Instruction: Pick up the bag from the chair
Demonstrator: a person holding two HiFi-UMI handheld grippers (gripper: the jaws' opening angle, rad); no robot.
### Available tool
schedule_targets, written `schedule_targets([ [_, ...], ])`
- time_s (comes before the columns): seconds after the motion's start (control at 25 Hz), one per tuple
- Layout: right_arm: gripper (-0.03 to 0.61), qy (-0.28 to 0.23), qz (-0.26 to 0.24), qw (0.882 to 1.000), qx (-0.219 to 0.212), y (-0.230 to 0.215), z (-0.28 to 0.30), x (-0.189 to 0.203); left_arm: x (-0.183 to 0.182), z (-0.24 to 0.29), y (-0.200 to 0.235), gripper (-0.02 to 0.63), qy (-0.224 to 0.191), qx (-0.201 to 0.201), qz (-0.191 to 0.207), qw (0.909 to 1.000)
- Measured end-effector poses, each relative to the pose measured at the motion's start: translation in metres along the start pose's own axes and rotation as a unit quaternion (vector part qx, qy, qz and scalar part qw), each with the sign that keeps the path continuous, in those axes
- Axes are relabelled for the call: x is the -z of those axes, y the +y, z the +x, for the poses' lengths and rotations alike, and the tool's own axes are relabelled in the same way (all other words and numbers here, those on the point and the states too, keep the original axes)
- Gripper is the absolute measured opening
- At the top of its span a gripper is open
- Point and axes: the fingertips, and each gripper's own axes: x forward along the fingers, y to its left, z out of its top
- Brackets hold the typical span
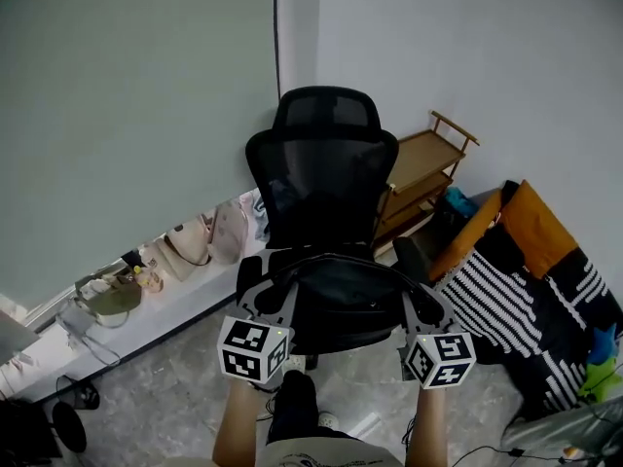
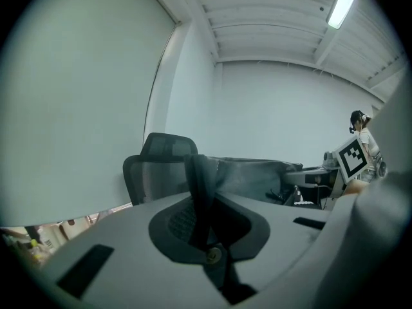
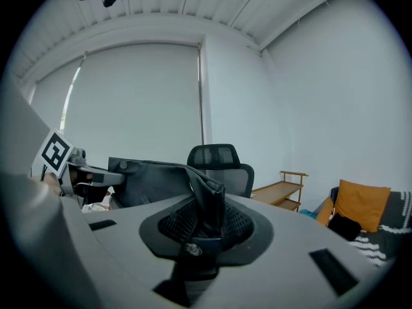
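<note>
With my left tongs (image 1: 282,278) and right tongs (image 1: 409,285) each clenched on an end of the dark bag (image 1: 341,298), slung between them over the chair (image 1: 321,163) seat, I judge a thin pinched fold could slip if I pull apart, and since the backrest ahead and the wooden shelf (image 1: 428,168) to the right hem it in, the open room is upward and toward me.

wooden shelf (image 1: 425,166), orange cushion (image 1: 535,224), striped blanket (image 1: 498,306), window blind (image 1: 127,115)

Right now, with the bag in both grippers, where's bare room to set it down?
For the bag: bare floor between the chair and the ledge; the wooden shelf top looks free. The ledge and the striped blanket side are crowded.
</note>
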Motion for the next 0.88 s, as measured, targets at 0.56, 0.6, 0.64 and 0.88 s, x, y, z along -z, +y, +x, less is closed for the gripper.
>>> schedule_targets([
  [0.56, 0.1, -0.053, 0.005, 0.999, -0.012, 0.018, -0.098, -0.029, -0.023, -0.084, -0.062, 0.023, -0.03, -0.016, 0.018, 0.9993],
  [0.6, 0.1, -0.056, 0.005, 0.998, -0.014, 0.02, -0.102, -0.031, -0.025, -0.088, -0.064, 0.025, -0.033, -0.017, 0.019, 0.9991],
  [0.64, 0.1, -0.06, 0.005, 0.998, -0.016, 0.022, -0.106, -0.033, -0.027, -0.092, -0.066, 0.025, -0.036, -0.018, 0.02, 0.999],
  [0.88, 0.098, -0.078, 0.004, 0.997, -0.018, 0.031, -0.124, -0.044, -0.037, -0.11, -0.072, 0.024, -0.048, -0.018, 0.031, 0.9982],
])
